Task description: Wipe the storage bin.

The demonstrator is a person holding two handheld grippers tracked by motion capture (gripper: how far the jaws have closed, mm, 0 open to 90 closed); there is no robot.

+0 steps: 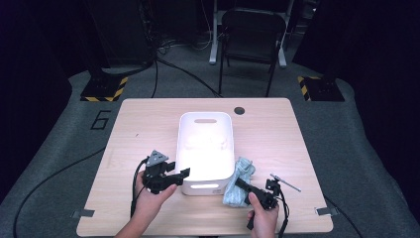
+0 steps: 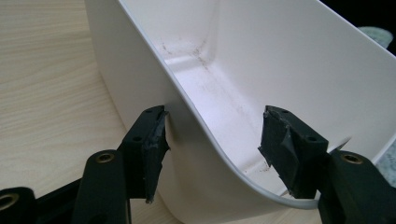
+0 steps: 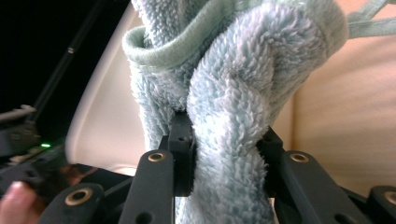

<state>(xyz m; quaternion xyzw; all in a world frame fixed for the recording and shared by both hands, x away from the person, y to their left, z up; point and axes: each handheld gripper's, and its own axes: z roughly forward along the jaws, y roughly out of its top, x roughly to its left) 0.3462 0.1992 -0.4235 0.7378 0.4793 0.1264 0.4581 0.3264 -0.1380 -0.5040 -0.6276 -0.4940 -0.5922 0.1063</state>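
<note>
A white plastic bin (image 1: 180, 144) stands in the middle of the wooden table, and nothing lies in the part of its inside that I see. My left gripper (image 1: 184, 173) is at the bin's near left corner. Its jaws straddle the corner wall (image 2: 201, 121), one pad (image 2: 156, 137) against the outside and the other pad (image 2: 280, 140) inside, apart from the wall; my left gripper (image 2: 215, 119) is open. A fluffy light-blue towel (image 1: 241, 173) lies beside the bin's right wall. My right gripper (image 1: 238, 184) is shut on a bunched fold of the towel (image 3: 243, 70), its jaws (image 3: 224, 135) sunk in the pile.
A dark cable hole (image 1: 239, 110) sits near the table's far edge. Behind the table stands a black chair (image 1: 252, 34), with two yellow-striped stand bases on the floor. The bin's rounded wall (image 3: 107, 116) curves just left of the towel, with the other hand (image 3: 16, 203) below it.
</note>
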